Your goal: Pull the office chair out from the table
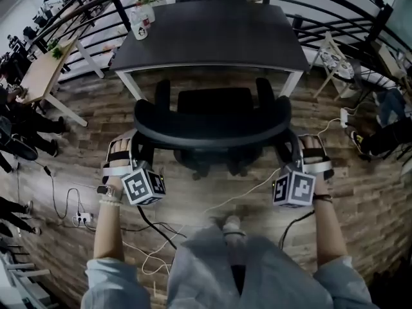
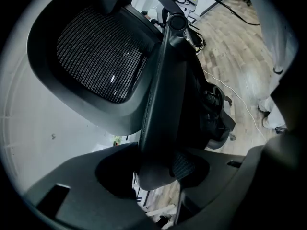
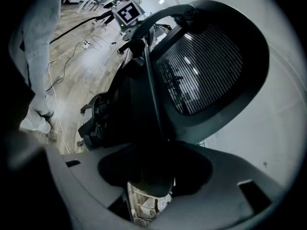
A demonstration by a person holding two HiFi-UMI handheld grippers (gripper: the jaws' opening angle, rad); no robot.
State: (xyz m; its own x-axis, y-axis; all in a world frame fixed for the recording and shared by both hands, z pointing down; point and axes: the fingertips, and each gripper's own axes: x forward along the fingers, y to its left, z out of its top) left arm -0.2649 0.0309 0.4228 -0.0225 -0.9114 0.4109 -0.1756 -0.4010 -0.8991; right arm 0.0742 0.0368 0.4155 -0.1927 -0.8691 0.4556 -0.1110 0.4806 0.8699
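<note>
Head view: left claw (image 1: 138, 138) and right claw (image 1: 291, 139) clamp opposite ends of the office chair (image 1: 212, 131) backrest; bench (image 1: 212, 34) lies beyond, so we pull toward ourselves.

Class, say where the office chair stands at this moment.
In the head view the chair stands at centre, just on the near side of the dark table, its backrest gripped at either end by the left tongs and right tongs.

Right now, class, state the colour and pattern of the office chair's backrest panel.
The office chair's backrest panel is black fine mesh; clearest in left gripper view.
</note>
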